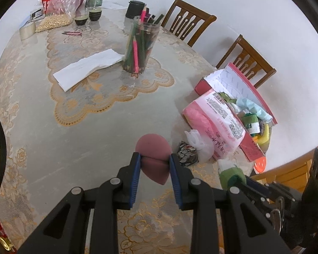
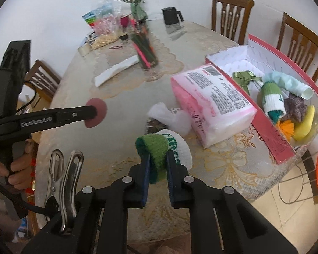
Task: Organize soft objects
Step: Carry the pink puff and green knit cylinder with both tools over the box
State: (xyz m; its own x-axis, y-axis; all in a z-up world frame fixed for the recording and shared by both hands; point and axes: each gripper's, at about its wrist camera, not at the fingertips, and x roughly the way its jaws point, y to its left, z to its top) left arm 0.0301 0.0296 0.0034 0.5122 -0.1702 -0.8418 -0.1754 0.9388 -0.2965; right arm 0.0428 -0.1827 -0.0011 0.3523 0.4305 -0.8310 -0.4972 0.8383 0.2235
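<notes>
In the right wrist view, at centre left, the left gripper point(image 2: 95, 111) is closed on a pink teardrop sponge point(image 2: 96, 115), held above the table point(image 2: 120, 148). At lower centre, the right gripper point(image 2: 156, 165) is clamped on a green and white sock point(image 2: 159, 148). At right, a red box point(image 2: 271, 135) is part filled with soft things. Each piece is probably best carried over the box wall and lowered inside before release.
</notes>
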